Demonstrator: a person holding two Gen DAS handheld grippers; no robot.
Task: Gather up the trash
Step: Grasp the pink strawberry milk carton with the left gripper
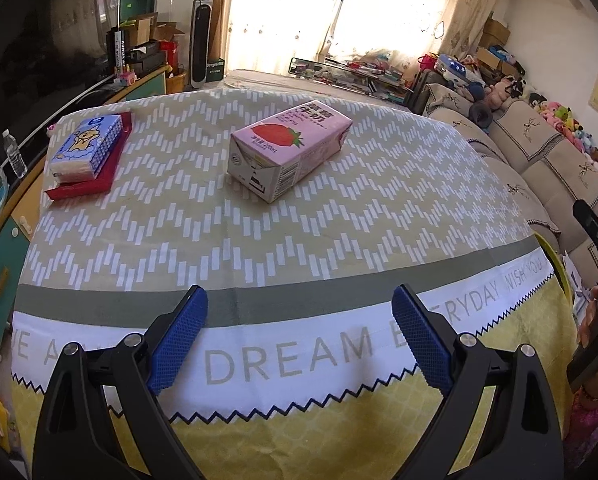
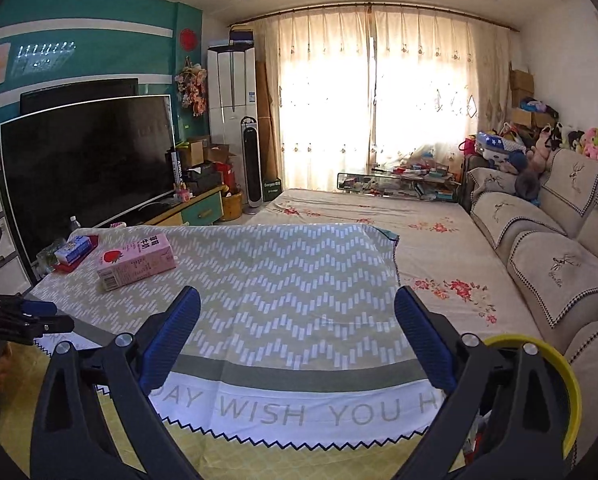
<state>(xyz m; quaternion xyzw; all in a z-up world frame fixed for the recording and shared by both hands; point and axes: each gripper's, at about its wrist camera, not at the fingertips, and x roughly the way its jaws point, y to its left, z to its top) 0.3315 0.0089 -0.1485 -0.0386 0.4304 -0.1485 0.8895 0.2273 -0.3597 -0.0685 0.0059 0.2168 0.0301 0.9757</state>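
A pink strawberry milk carton (image 1: 289,148) lies on its side on the chevron tablecloth (image 1: 339,220), ahead of my left gripper (image 1: 299,300). The left gripper is open and empty, above the table's near edge. The carton also shows in the right wrist view (image 2: 137,262), far to the left. My right gripper (image 2: 297,300) is open and empty over the table's near edge. A yellow bin rim (image 2: 555,364) sits low at the right, partly hidden behind the right finger.
A blue tissue pack (image 1: 87,148) rests on a red tray (image 1: 99,176) at the table's far left. A TV (image 2: 87,160) stands at left, a sofa (image 2: 559,264) at right, a floral sheet (image 2: 379,216) beyond the table.
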